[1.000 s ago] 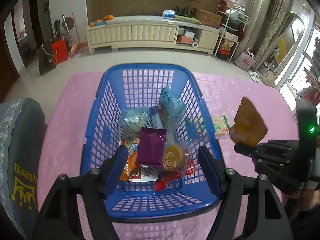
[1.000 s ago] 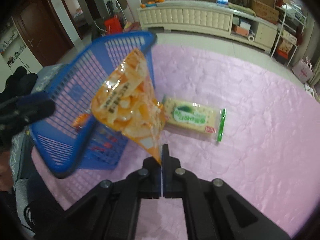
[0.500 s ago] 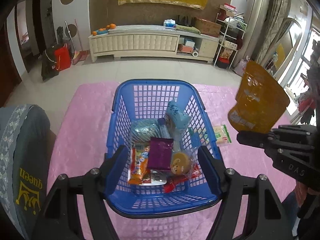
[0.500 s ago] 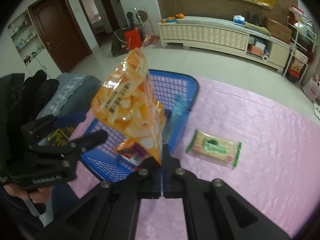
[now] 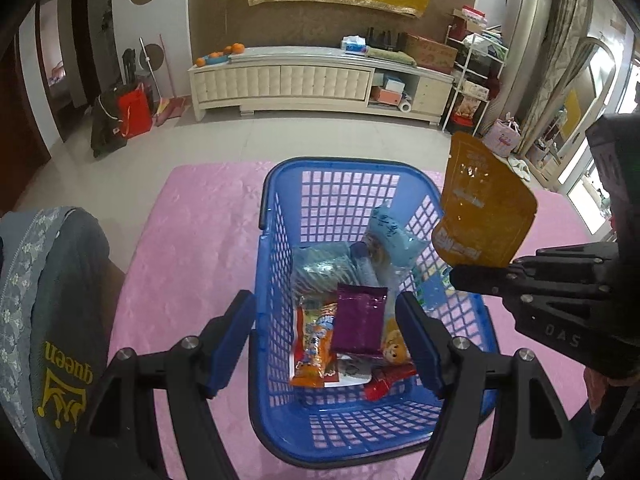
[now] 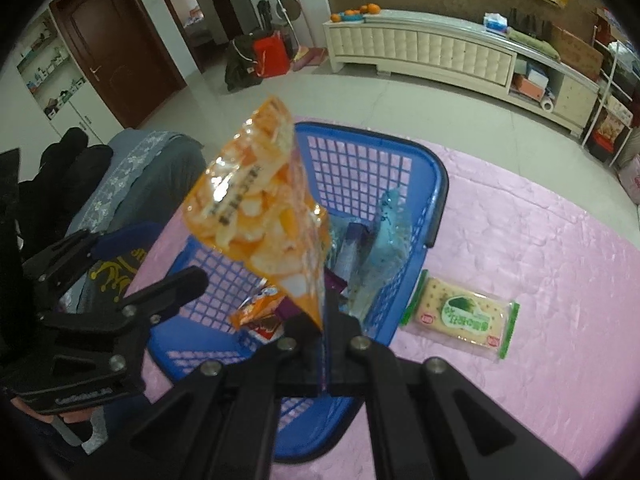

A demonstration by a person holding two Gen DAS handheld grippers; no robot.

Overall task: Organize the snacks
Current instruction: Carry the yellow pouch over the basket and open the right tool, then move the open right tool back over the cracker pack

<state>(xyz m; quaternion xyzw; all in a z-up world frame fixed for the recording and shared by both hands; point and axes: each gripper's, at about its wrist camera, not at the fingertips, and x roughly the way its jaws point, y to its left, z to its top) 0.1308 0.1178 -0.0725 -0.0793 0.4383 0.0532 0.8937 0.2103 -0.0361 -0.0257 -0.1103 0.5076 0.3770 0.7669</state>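
Behind right gripper [image 6: 324, 316], orange snack bag [image 6: 260, 216] hiding blue basket [image 6: 436, 184] contents

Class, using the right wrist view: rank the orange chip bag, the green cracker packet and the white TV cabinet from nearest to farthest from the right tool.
1. Orange chip bag: pinched in the right tool, rising above the blue basket.
2. Green cracker packet: on the pink cloth, right of the basket.
3. White TV cabinet: against the far wall.

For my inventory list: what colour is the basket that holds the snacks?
The basket is blue, with a dark rim; the left wrist view shows it best.
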